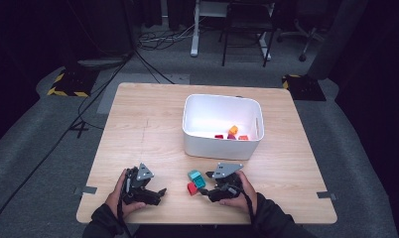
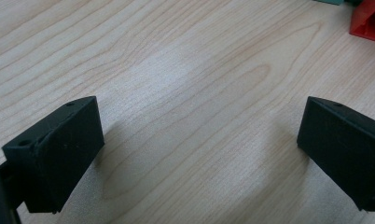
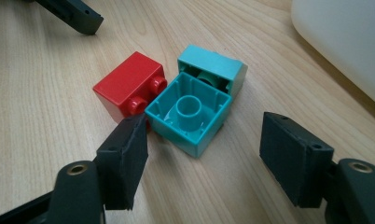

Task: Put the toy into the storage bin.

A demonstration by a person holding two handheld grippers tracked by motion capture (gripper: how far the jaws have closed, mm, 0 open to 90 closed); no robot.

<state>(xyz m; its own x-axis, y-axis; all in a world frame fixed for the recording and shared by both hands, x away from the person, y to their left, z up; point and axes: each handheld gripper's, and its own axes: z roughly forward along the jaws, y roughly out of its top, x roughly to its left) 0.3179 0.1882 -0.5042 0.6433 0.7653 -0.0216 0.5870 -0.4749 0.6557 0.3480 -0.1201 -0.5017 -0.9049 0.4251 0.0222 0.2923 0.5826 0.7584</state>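
Three bricks lie clustered on the wooden table (image 1: 138, 129) near its front edge. A teal brick (image 3: 190, 116) lies with its hollow underside facing my right gripper (image 3: 206, 140), a second teal brick (image 3: 213, 67) sits just behind it, and a red brick (image 3: 129, 91) touches its left side. My right gripper's jaws stand open just short of the near teal brick, with neither pad pressing on it. From above, the right gripper (image 1: 203, 191) points left at the teal (image 1: 196, 177) and red (image 1: 192, 188) bricks. My left gripper (image 1: 160, 193) rests open over bare wood (image 2: 199, 121), with the red brick (image 2: 370, 21) ahead to its right.
A white bin (image 1: 222, 126) stands behind the bricks at the table's middle right and holds a few red, orange and yellow bricks (image 1: 232, 133). Its wall (image 3: 344, 42) shows close to the right gripper. The left gripper's jaw (image 3: 73, 14) lies beyond the red brick.
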